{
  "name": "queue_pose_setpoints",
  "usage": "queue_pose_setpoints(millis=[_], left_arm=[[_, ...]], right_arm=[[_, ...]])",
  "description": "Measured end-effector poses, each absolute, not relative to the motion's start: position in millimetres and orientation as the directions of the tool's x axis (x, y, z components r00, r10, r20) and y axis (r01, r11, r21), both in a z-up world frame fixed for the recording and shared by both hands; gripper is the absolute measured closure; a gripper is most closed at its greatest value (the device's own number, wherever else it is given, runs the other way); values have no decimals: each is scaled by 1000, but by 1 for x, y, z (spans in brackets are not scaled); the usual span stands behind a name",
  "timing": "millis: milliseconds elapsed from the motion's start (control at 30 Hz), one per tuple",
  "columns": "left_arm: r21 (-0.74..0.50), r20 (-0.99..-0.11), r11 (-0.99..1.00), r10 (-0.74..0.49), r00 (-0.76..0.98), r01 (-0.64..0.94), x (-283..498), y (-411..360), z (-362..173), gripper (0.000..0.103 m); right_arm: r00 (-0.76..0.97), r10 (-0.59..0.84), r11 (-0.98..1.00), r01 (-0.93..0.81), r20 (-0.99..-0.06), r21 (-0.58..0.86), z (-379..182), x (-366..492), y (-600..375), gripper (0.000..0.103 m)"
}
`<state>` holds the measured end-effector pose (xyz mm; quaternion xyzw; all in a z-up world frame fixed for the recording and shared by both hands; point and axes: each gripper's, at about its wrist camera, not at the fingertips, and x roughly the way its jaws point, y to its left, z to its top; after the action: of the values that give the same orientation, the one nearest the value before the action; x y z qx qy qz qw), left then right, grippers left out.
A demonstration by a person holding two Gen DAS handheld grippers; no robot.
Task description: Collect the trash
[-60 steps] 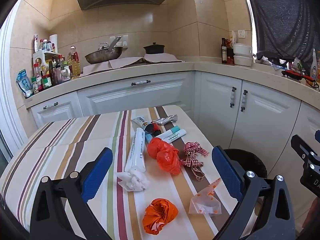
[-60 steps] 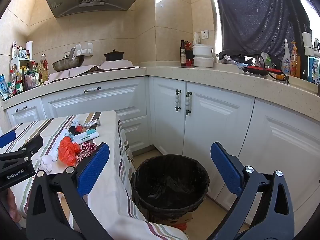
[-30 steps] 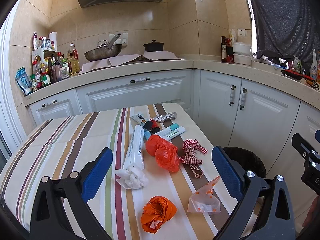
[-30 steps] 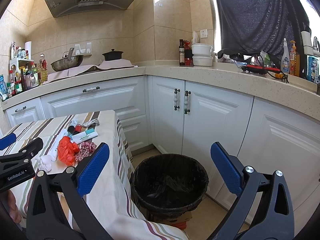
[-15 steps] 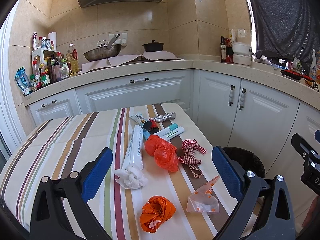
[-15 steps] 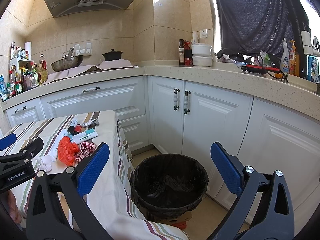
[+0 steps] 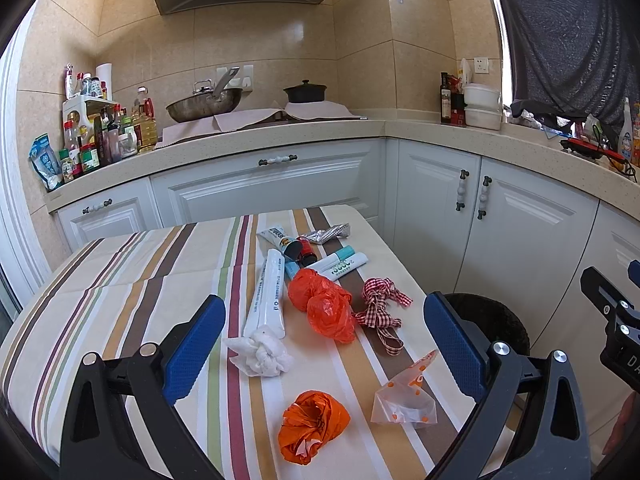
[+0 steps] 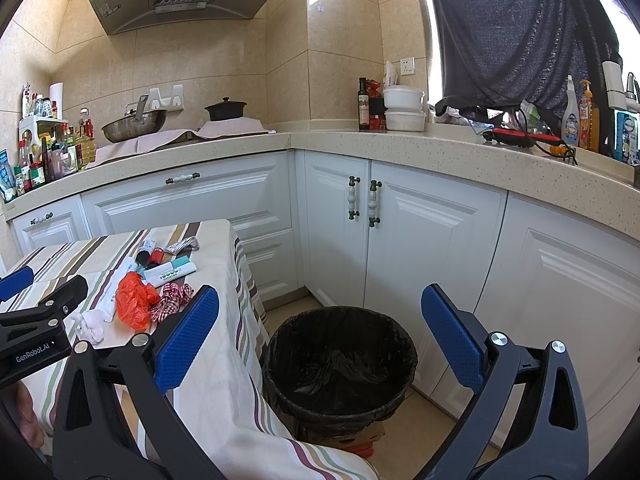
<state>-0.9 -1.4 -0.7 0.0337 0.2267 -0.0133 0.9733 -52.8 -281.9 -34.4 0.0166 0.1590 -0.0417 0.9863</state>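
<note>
Trash lies on the striped tablecloth (image 7: 132, 276): a crumpled orange bag (image 7: 312, 426), a clear wrapper with orange dots (image 7: 404, 394), a white tissue wad (image 7: 260, 350), a red plastic bag (image 7: 324, 306), a checked ribbon (image 7: 380, 308), a long white tube (image 7: 268, 292) and several smaller tubes (image 7: 340, 264). My left gripper (image 7: 324, 346) hovers open above the near trash, holding nothing. My right gripper (image 8: 320, 340) is open over the black-lined trash bin (image 8: 340, 364) on the floor, right of the table. The red bag (image 8: 134, 300) shows there too.
White cabinets (image 8: 420, 240) and a speckled countertop (image 8: 440, 152) wrap around behind the table and bin. A wok (image 7: 204, 106), a black pot (image 7: 305, 92), bottles (image 7: 88, 136) and containers (image 8: 403, 109) stand on the counter. The bin sits between table edge and cabinets.
Both views shifted only slightly; the left gripper drifted a little toward the table. Both grippers stayed open and no trash moved.
</note>
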Motion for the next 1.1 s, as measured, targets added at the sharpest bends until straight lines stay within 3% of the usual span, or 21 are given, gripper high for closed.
queue_pose_setpoints(millis=[1100], left_arm=[[62, -441, 997, -13, 897, 45, -1, -3, -1, 6]], right_arm=[[945, -79, 996, 90, -317, 20, -34, -53, -283, 4]])
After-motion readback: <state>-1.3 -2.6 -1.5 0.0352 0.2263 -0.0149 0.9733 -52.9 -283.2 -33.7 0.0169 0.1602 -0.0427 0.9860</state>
